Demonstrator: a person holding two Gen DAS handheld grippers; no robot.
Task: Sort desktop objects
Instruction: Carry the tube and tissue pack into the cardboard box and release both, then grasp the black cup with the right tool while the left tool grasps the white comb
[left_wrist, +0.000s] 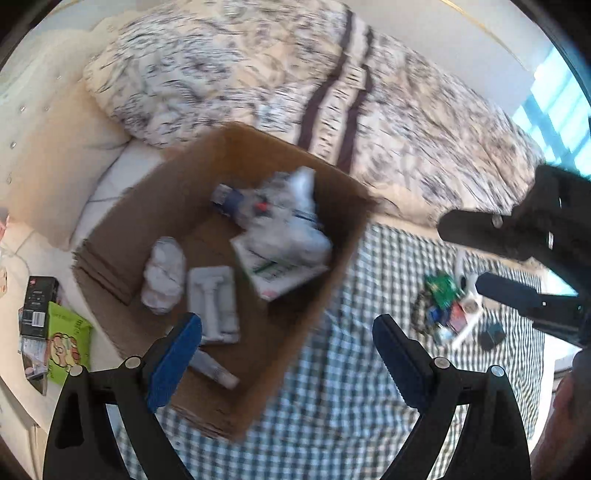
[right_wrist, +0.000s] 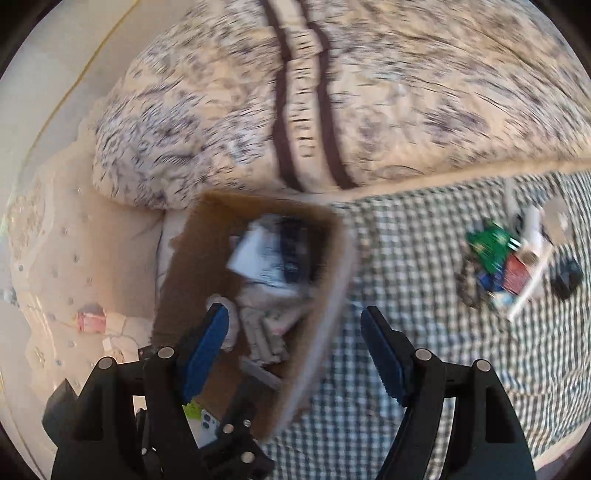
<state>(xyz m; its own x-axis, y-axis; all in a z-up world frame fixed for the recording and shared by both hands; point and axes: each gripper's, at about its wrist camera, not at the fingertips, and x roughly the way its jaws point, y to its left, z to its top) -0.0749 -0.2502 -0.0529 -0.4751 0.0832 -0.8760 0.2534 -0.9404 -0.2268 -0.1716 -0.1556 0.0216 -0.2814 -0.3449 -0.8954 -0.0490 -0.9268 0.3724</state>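
1. The cardboard box (left_wrist: 192, 206) sits on the bed, at the left end of the checked cloth (left_wrist: 362, 369), beside the patterned duvet (left_wrist: 258, 74).
2. Inside it lie a crumpled paper ball (left_wrist: 164, 275), a grey moulded tray (left_wrist: 212, 302), a paper packet (left_wrist: 284, 258) and a small tube (left_wrist: 214, 367).
3. A blurred heap of small objects (left_wrist: 448, 306) lies well apart, toward the cloth's right end.
4. The left gripper (left_wrist: 288, 356) hangs over the box's near corner, spread wide, nothing between its pads.
5. The right gripper (right_wrist: 295, 350) straddles the box's right wall, wide and empty.
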